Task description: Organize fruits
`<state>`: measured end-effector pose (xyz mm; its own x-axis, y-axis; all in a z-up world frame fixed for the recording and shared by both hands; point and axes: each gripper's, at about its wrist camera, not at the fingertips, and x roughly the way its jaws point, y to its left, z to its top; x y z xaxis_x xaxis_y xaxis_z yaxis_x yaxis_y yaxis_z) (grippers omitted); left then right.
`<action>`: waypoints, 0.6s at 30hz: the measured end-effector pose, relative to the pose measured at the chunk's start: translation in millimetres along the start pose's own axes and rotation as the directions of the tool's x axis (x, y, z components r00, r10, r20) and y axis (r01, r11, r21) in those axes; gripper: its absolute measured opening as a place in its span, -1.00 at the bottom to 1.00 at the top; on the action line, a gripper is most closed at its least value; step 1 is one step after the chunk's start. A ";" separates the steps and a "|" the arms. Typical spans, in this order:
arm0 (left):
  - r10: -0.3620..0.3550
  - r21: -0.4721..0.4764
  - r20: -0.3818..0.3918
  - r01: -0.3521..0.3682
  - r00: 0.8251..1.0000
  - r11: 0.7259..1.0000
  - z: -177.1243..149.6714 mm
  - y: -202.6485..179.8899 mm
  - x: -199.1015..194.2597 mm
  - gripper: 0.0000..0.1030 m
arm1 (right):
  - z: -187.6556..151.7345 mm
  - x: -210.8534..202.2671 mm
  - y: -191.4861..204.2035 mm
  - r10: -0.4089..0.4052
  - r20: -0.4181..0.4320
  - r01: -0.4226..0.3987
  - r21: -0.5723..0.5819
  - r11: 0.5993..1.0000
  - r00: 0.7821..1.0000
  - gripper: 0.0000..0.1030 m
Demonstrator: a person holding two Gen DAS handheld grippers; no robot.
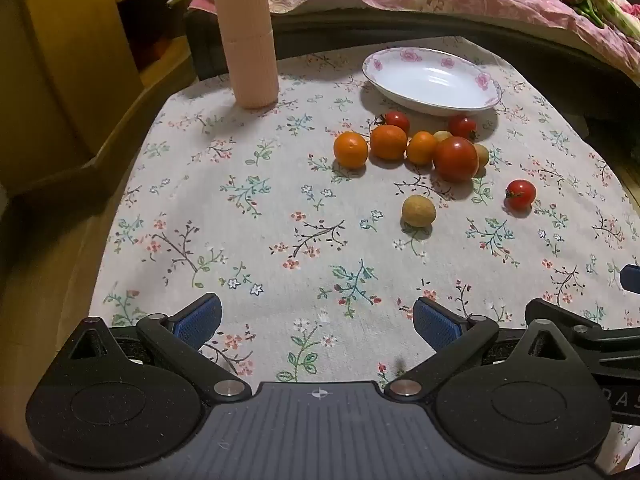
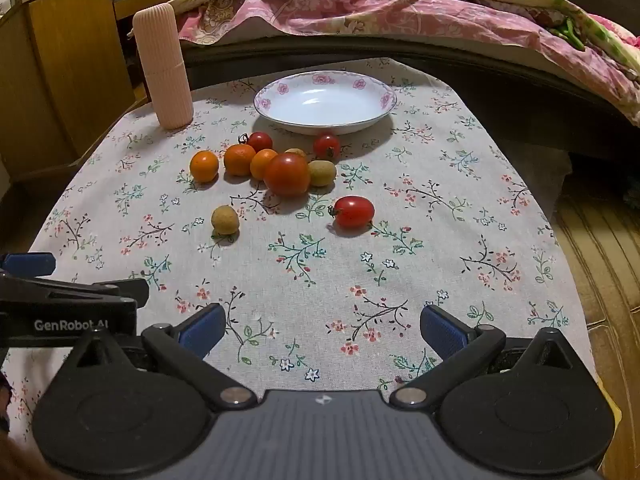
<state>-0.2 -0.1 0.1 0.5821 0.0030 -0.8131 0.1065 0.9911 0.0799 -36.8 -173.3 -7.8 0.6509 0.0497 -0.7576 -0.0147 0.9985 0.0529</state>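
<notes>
A white plate with pink flowers (image 1: 432, 80) (image 2: 325, 102) stands empty at the far side of the floral tablecloth. In front of it lie several fruits in a cluster: three oranges (image 1: 388, 142) (image 2: 239, 159), a large tomato (image 1: 456, 159) (image 2: 286, 174), small red tomatoes and pale longans. One longan (image 1: 418, 211) (image 2: 225, 220) and one cherry tomato (image 1: 520, 195) (image 2: 353, 211) lie apart, nearer me. My left gripper (image 1: 318, 322) and right gripper (image 2: 322, 330) hover open over the near cloth, holding nothing.
A tall ribbed pink container (image 1: 250, 36) (image 2: 164, 68) stands at the table's far left. A wooden cabinet (image 1: 60, 80) is left of the table, and a bed with a pink quilt (image 2: 400, 12) runs behind it. The left gripper's body (image 2: 60, 304) shows at the right view's left edge.
</notes>
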 end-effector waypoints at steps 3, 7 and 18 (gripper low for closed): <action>-0.003 -0.001 0.000 0.003 1.000 1.000 0.0 0.1 -0.2 1.00 | 0.3 -0.2 -0.3 -0.001 0.002 0.001 0.001 1.000 1.000 1.00; -0.007 0.001 0.000 0.007 1.000 1.000 -0.7 -1.1 -1.1 1.00 | 1.2 -0.9 -1.3 0.000 0.008 0.000 0.009 1.000 1.000 1.00; -0.008 0.001 -0.006 0.008 1.000 1.000 -1.3 -1.9 0.2 1.00 | 1.9 -1.5 -1.8 0.001 0.008 -0.001 0.013 1.000 1.000 1.00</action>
<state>-1.3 -1.8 -1.0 0.5762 -0.0042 -0.8173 0.1120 0.9910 0.0739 -36.4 -175.3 -5.5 0.6571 0.0506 -0.7521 -0.0058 0.9981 0.0620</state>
